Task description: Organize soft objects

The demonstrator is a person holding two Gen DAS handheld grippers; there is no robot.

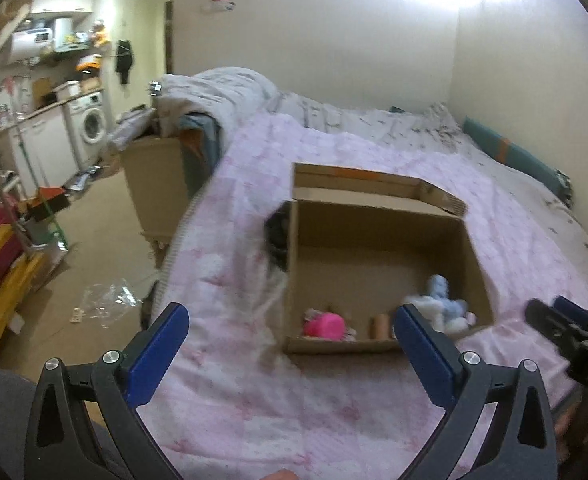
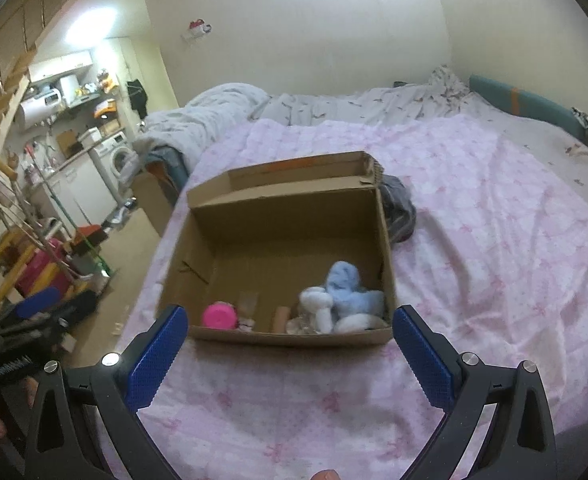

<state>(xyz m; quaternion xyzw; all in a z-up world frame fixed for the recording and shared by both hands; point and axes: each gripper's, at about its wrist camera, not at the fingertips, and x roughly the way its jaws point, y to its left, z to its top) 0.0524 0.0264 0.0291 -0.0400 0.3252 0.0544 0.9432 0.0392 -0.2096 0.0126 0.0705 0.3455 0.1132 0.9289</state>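
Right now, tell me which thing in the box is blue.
The plush toy in the box's near right corner: pale blue and white, fluffy. The other things along the near wall are a pink item and a small brown tube.

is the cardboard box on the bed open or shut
Open. The cardboard box has its lid flap folded back, so the inside shows: a blue and white plush toy and a pink object lie along its near wall.

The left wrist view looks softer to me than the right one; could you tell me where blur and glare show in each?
Left wrist view: motion smear on the box and the dark cloth beside it; ceiling lights blown out. Right wrist view: sharper, the blue plush reads clearly; glare at the top edge. Both bend straight lines toward the rim.
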